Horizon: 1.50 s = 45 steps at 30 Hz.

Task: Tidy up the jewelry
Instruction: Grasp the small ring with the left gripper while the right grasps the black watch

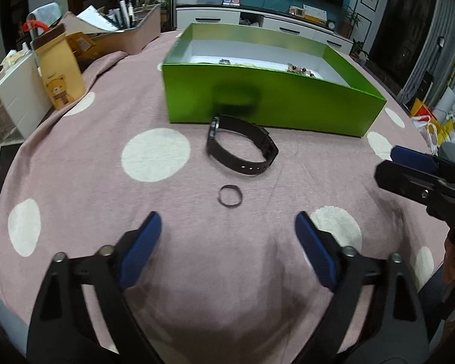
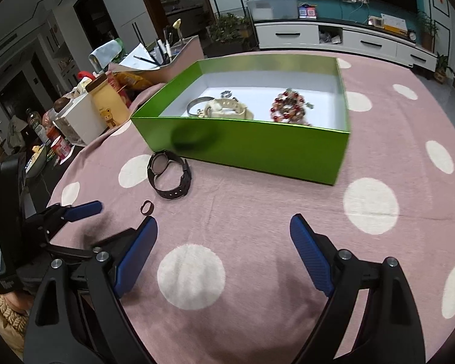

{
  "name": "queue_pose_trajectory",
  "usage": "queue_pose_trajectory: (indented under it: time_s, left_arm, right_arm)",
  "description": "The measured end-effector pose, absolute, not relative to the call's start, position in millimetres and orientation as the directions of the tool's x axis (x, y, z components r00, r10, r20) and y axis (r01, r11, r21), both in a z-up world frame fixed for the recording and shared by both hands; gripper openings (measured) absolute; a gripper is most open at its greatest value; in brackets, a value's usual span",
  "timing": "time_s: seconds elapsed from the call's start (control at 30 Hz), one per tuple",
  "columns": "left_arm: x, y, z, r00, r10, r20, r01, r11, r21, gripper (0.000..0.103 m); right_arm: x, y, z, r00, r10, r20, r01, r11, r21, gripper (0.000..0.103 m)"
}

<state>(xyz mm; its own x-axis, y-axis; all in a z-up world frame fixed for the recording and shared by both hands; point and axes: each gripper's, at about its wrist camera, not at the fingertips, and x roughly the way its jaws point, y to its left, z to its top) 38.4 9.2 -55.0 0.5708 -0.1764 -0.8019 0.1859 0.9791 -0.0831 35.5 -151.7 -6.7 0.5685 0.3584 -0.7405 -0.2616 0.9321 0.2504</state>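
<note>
I hold my left gripper [image 1: 227, 236] with jaws wide apart, the small dark metal ring [image 1: 230, 195] just ahead between them, ready to pinch. Beyond lies the black strap watch [image 1: 242, 142], then the open green cardboard box [image 1: 273, 103]. My right gripper [image 2: 224, 236] also gapes, empty.

The soft fabric tablecloth [image 2: 257, 212] is dusty pink with big white dots. The open cardboard box [image 2: 257, 148] is glossy green outside — white inside. The buckled strap watch [image 1: 241, 142] is black; the small metal ring [image 1: 230, 195] — dark grey.
</note>
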Motion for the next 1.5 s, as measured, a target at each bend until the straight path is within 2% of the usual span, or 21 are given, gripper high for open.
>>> queue_pose_trajectory:
  time_s: [0.23,0.3,0.37,0.53,0.87,0.97,1.07,1.1,1.13,1.5]
  left_arm:
    - [53.1,4.9,-70.0,0.560,-0.166,-0.811,0.187,0.980,-0.071,0.058]
    - [54.0,2.7,-71.0,0.575,-0.154,-0.803,0.195,0.980,-0.049,0.057]
    - [54.2,1.9,-71.4,0.582,-0.154,-0.799,0.202,0.979,-0.042,0.051]
    - [55.2,6.8,-71.8,0.599,-0.159,-0.785,0.208,0.977,-0.040,0.019]
    - [55.6,24.6,-69.4,0.578,-0.198,-0.791,0.193,0.976,-0.103,0.019]
    - [55.8,34.6,-68.1,0.578,-0.195,-0.793,0.175,0.978,-0.113,0.019]
    - [56.9,43.2,-66.4,0.578,-0.192,-0.793,0.156,0.980,-0.124,0.019]
    - [57.6,44.7,-66.1,0.578,-0.191,-0.793,0.152,0.980,-0.125,0.019]
    - [57.5,46.3,-65.5,0.579,-0.188,-0.793,0.146,0.981,-0.126,0.019]
    - [66.2,51.0,-37.5,0.614,-0.180,-0.768,0.133,0.983,-0.124,0.019]
  right_arm:
    - [54.7,-135.7,-13.2,0.551,0.376,-0.744,-0.306,0.922,0.240,0.086]
    - [61.3,-132.5,-13.8,0.546,0.383,-0.745,-0.314,0.918,0.242,0.084]
    - [69.8,-127.5,-14.5,0.539,0.389,-0.747,-0.325,0.914,0.242,0.082]
    - [88.1,-111.9,-24.7,0.501,0.402,-0.766,-0.354,0.903,0.243,0.071]
    - [112.5,-81.7,-42.7,0.461,0.381,-0.801,-0.401,0.895,0.194,0.050]
    - [116.7,-74.7,-45.6,0.460,0.366,-0.809,-0.413,0.895,0.170,0.042]
    - [117.3,-67.2,-47.3,0.466,0.351,-0.812,-0.433,0.891,0.137,0.024]
    - [116.4,-64.7,-47.1,0.470,0.345,-0.812,-0.441,0.889,0.123,0.013]
    - [115.0,-62.6,-46.8,0.476,0.338,-0.812,-0.447,0.888,0.107,0.006]
    - [85.5,-108.3,-11.4,0.551,0.363,-0.751,-0.414,0.901,0.131,0.006]
